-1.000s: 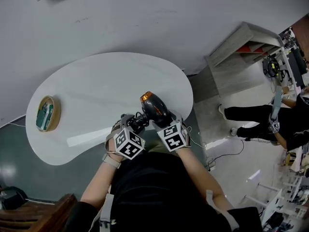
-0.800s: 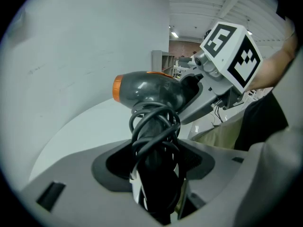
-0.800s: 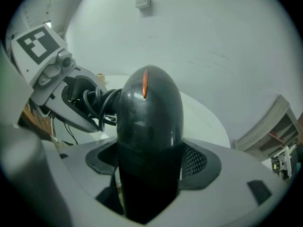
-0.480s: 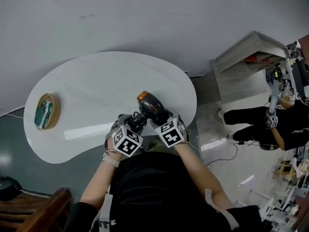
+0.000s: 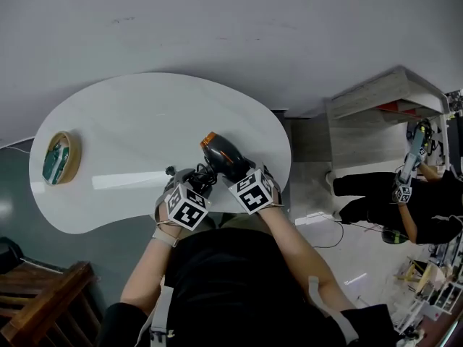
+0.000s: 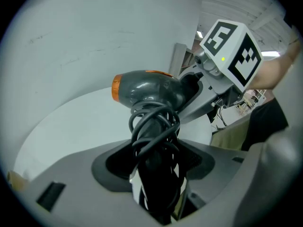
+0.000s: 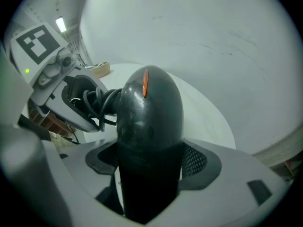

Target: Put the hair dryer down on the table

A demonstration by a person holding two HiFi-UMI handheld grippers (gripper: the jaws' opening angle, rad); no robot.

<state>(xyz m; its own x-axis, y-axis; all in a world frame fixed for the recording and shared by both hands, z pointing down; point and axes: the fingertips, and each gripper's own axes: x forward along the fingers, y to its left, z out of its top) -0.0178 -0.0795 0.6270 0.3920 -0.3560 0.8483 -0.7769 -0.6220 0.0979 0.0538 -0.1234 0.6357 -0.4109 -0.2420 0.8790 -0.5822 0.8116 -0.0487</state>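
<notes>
While the hair dryer (image 5: 219,152) is held over the near part of the white table (image 5: 137,121), not yet set down, the left gripper (image 6: 156,162) pinches its handle, wound with cord (image 6: 154,122), and the right gripper (image 7: 150,162) clamps its dark barrel. Next, I judge, both must lower it until it rests, then spread their jaws. No brand or writing is legible.

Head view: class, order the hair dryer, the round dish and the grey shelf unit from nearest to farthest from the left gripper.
1. hair dryer: its cord-wrapped handle sits between the jaws of the left gripper.
2. round dish: at the left end of the table.
3. grey shelf unit: beyond the table, far right.
</notes>
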